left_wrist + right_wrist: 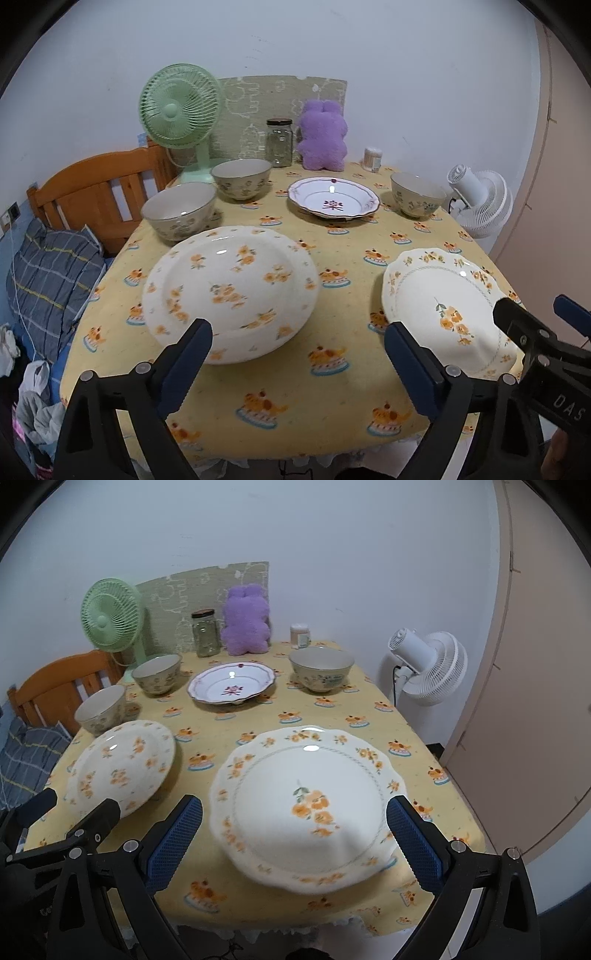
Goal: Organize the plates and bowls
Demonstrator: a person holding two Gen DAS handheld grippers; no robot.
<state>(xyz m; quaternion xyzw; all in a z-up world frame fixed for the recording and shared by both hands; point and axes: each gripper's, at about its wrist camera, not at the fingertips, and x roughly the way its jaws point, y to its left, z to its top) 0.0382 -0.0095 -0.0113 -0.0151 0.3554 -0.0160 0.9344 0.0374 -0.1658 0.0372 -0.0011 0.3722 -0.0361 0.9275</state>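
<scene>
On the yellow tablecloth [351,251] lie a round plate with orange flowers [231,291] near left and a scalloped flower plate [443,306] near right. A purple-rimmed plate [332,199] sits at the back middle, with three flowered bowls around it [179,214] [242,181] [417,195]. My left gripper [299,350] is open just in front of the round plate, nothing between its fingers. In the right wrist view my right gripper [295,823] stands open at the near edge of the scalloped plate [310,805], its pads clear of it.
Along the back wall stand a green fan [181,110], a glass jar [279,142], a purple plush toy [321,136] and a small container [372,158]. A white fan [480,203] stands off the right edge, a wooden bed frame [92,192] to the left.
</scene>
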